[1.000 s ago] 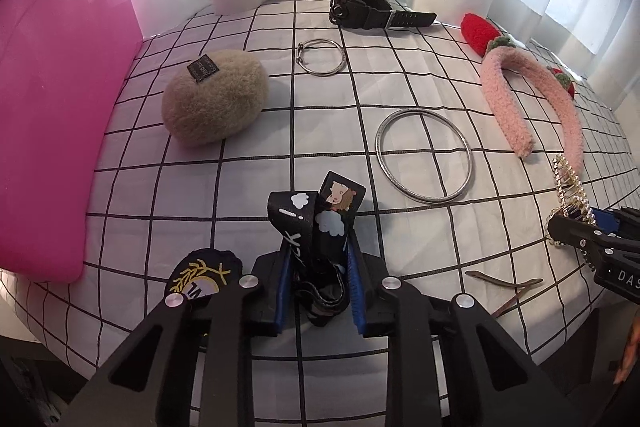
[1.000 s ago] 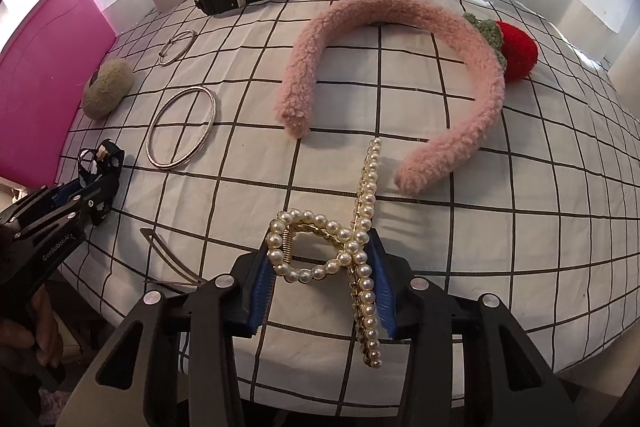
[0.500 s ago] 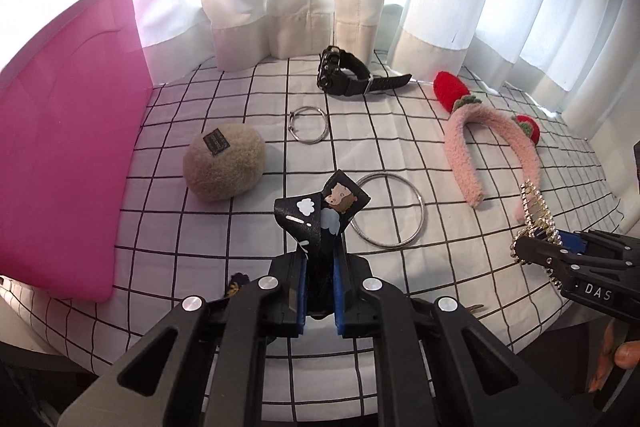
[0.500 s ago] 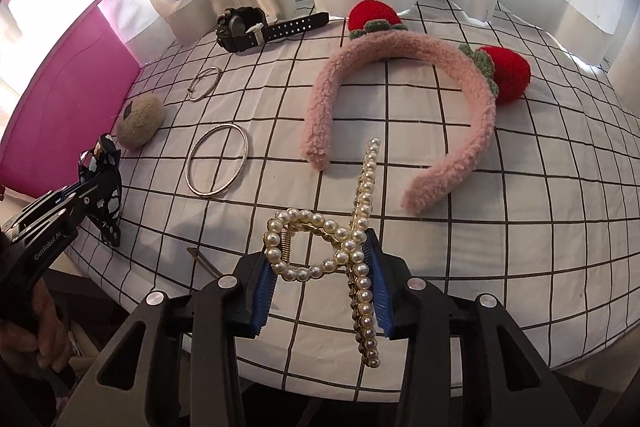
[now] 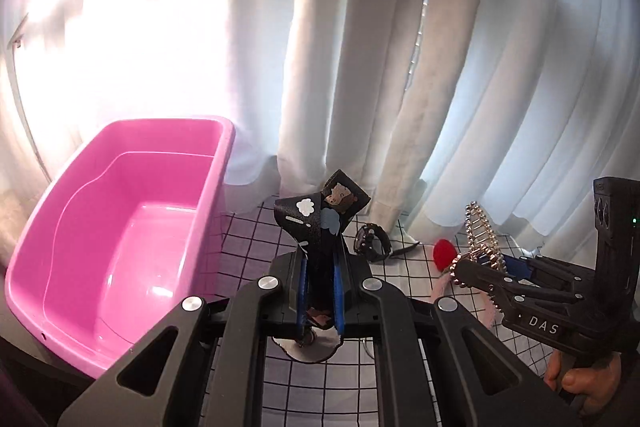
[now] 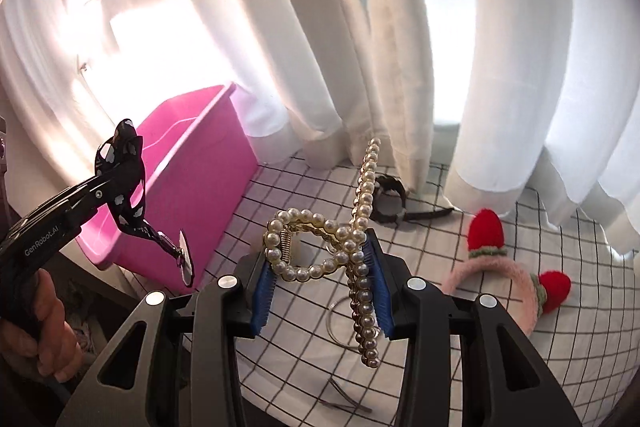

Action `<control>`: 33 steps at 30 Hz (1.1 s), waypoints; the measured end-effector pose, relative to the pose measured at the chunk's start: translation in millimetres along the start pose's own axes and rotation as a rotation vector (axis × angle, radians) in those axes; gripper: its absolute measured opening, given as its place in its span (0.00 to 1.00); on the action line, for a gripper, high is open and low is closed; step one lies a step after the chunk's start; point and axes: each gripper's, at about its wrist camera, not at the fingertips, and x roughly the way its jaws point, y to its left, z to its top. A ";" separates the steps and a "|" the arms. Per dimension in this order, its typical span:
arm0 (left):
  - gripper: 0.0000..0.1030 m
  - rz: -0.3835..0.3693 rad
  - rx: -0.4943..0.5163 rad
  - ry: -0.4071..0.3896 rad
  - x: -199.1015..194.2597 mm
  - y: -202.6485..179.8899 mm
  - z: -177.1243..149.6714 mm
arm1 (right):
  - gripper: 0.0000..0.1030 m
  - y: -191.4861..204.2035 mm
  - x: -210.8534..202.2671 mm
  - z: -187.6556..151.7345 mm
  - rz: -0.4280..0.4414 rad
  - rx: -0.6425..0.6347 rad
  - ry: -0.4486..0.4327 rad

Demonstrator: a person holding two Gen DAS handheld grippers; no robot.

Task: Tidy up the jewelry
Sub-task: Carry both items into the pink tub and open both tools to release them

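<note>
Pink bin [image 5: 120,227] at far left of table: nothing visible inside; sorting judged barely begun.
Left gripper [image 5: 320,291]: jaws clamped on black bow clip [image 5: 320,223], held in air.
Right gripper [image 6: 320,291]: jaws clamped on pearl claw clip [image 6: 352,239], held above table.
Left to clear from checked cloth [image 6: 560,327]: watch [image 6: 388,197], pink headband [image 6: 516,279], metal ring [image 6: 336,323], hairpin [image 6: 344,401].

Checked tablecloth [image 6: 460,327] – watch [image 6: 390,201], fluffy headband [image 6: 516,279], ring [image 6: 340,323].
</note>
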 end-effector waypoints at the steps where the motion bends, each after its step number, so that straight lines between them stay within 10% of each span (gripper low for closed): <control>1: 0.10 0.018 -0.019 -0.016 -5.4 12.7 10.4 | 0.39 12.7 3.0 13.8 0.032 -0.023 -0.009; 13: 0.10 0.286 -0.192 -0.012 -17.1 160.4 59.3 | 0.39 176.2 96.3 112.2 0.274 -0.271 0.060; 33: 0.13 0.345 -0.310 0.253 55.0 226.3 -10.8 | 0.39 242.2 226.7 97.0 0.171 -0.339 0.317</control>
